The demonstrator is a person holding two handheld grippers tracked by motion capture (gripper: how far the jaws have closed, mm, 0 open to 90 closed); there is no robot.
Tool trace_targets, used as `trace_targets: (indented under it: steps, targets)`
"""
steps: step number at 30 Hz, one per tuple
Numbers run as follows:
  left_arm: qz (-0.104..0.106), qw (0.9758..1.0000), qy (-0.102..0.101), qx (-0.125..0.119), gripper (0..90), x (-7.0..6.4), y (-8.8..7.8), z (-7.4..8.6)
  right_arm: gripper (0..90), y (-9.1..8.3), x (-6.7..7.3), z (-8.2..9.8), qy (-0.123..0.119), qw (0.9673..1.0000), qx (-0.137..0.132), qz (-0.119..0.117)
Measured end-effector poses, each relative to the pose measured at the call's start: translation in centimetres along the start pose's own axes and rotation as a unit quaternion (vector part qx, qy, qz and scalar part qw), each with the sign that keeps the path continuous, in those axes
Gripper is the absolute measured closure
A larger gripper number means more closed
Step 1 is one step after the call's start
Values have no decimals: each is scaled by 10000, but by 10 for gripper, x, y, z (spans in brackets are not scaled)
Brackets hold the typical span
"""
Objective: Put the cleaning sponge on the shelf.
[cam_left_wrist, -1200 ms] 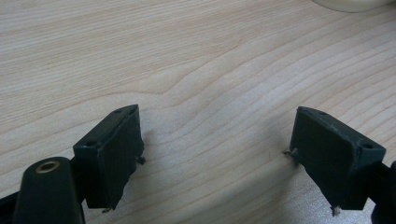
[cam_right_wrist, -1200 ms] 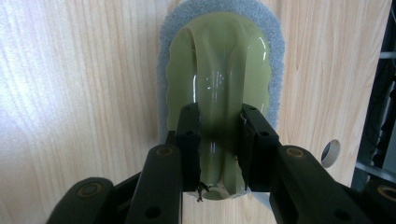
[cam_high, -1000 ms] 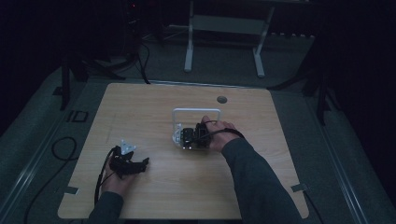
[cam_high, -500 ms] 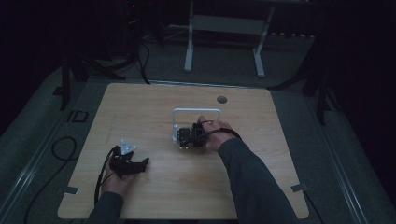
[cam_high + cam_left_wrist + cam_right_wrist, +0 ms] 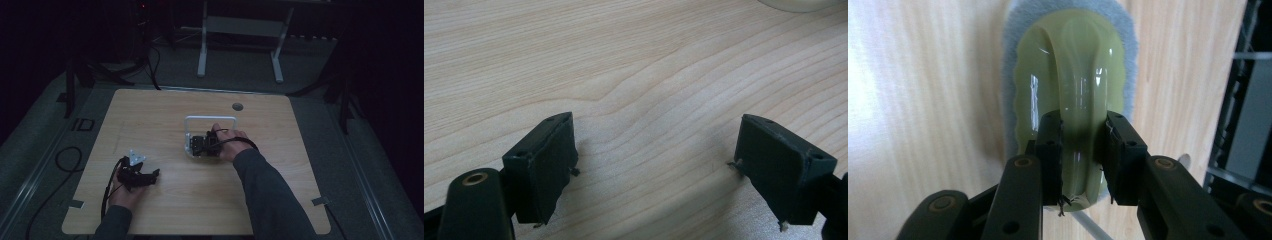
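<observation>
A pale green glossy scrubber (image 5: 1073, 60) with a blue-grey pad under it lies flat on the wooden table (image 5: 280, 130). My right gripper (image 5: 1083, 122) is shut on its raised handle, one black pad pressed on each side. From above, the right gripper (image 5: 202, 145) sits mid-table, just in front of a white wire frame (image 5: 210, 118). Down at the front left, my left gripper (image 5: 137, 175) rests low over the wood. In its own view the left gripper (image 5: 656, 130) stands open with only bare wood between its fingers.
The white wire frame stands just behind the right hand. A small round grommet (image 5: 237, 106) is set in the table near its far edge. A cable (image 5: 107, 192) trails from the left gripper off the front. Dark stands and a floor surround the table.
</observation>
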State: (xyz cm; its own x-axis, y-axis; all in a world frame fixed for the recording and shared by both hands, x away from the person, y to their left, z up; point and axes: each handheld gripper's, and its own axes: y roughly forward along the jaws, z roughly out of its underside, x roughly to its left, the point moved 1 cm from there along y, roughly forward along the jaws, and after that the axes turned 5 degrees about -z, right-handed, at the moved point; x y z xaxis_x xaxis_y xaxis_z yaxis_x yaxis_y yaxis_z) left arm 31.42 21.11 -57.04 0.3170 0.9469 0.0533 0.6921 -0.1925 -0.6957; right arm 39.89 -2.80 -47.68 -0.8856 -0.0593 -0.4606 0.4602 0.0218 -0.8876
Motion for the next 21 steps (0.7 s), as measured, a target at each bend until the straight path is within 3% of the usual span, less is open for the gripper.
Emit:
trace_targets:
  steps: [11,14,21]
  targets:
    - [0,10000,7,5,170,0,0,0,698,6,-3,1,255,9993,42,285]
    - [-2,10000,-4,-3,170,0,0,0,606,4,-6,3,377,9988,-68,292]
    - [-1,10000,2,0,170,0,0,0,559,-11,-6,7,605,9971,-410,196]
